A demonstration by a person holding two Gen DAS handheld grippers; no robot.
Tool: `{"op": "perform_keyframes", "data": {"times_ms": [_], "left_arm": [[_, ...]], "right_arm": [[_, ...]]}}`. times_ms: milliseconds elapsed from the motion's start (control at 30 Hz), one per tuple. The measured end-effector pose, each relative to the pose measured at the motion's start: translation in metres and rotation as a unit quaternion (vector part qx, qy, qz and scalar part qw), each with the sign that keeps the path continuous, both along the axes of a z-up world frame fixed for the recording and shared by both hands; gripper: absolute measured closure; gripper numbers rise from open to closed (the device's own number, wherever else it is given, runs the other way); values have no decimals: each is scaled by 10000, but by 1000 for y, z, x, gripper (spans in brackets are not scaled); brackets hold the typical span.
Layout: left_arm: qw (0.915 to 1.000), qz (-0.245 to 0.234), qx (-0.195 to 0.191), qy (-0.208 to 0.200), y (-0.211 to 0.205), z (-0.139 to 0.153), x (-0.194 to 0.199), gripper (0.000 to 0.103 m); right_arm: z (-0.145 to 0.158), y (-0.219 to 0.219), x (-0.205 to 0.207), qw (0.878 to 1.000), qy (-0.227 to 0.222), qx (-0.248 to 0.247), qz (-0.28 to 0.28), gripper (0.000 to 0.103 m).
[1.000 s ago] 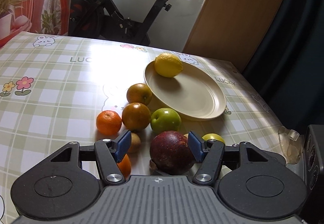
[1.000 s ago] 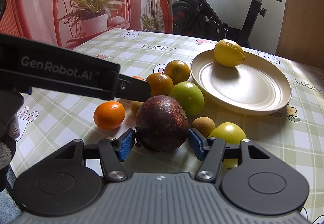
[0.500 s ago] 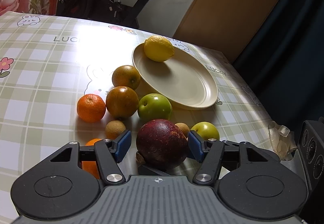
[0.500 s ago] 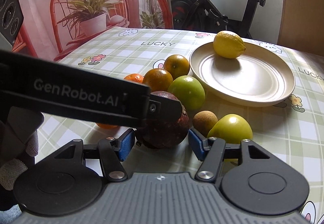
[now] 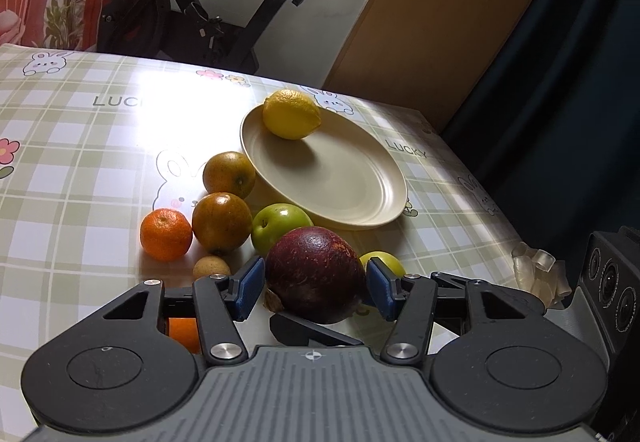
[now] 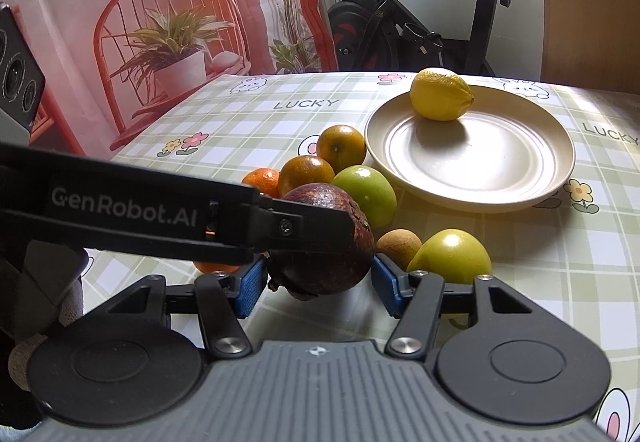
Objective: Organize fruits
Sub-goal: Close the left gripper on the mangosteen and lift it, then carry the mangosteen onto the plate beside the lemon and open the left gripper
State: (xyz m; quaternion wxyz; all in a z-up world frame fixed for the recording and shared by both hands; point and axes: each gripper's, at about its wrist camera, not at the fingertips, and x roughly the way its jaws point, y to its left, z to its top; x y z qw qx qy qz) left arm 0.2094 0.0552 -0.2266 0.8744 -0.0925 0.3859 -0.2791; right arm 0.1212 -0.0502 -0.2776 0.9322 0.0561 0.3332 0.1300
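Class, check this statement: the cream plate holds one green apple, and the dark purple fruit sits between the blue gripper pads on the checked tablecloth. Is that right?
Not quite. The plate holds one yellow lemon, not a green apple; the green apple lies on the tablecloth beside the plate, as the right wrist view shows. The dark purple fruit does sit between the pads.

Home: exercise bike (image 5: 224, 2), bunny-print tablecloth (image 5: 80, 146)

Fruit cluster beside plate, one lemon plated
Lemon (image 5: 291, 114) on far rim of cream plate (image 5: 352, 194); dark purple round fruit (image 5: 316, 274) nearest, green apple (image 5: 280, 224) behind it, two brownish oranges (image 5: 221, 219) and a tangerine (image 5: 166, 235) to the left
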Motion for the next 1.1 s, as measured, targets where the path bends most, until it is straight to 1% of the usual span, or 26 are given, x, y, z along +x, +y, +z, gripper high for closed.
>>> {"op": "perform_keyframes", "data": {"times_ms": [67,167,267,367,400,467,533,600,700,833,933,1033,1100], "left_arm": [[9998,23,-110,-155,2,8,-2,45],[9991,58,-253,-327,4,19,-2,45],[9984,37,-243,-502,1,32,4,46],[9978,-13,-109,-659,-6,39,13,46],[9978,-36,-77,-657,-8,39,17,46],[9986,-15,-108,-511,-10,30,31,46],[9993,36,-154,-345,-13,22,45,46],[9996,53,-170,-236,-17,16,56,46],[9997,16,-90,-220,-23,15,68,46],[9998,-73,32,-177,-31,14,85,46],[9999,-82,30,-123,-35,9,98,46],[9997,-228,-57,-43,-40,7,108,46],[9997,-215,60,-132,-45,7,112,46]], "right_arm": [[5,0,-2,10000,-91,-8,10,43],[17,0,-5,9992,-368,-139,32,43],[30,-1,-5,9973,-665,-268,128,43],[42,-3,1,9955,-855,-361,192,43],[45,-4,4,9949,-913,-375,196,43],[48,-7,12,9943,-976,-380,200,43],[45,-11,20,9945,-956,-382,192,43],[39,-13,31,9956,-830,-414,157,43],[27,-16,48,9967,-644,-494,80,43],[23,-29,60,9977,-591,-316,-31,43],[21,-37,73,9985,-485,-256,-46,43],[18,-43,86,9993,-303,-195,-34,43],[16,-46,94,9995,-231,-216,-35,43]]}}
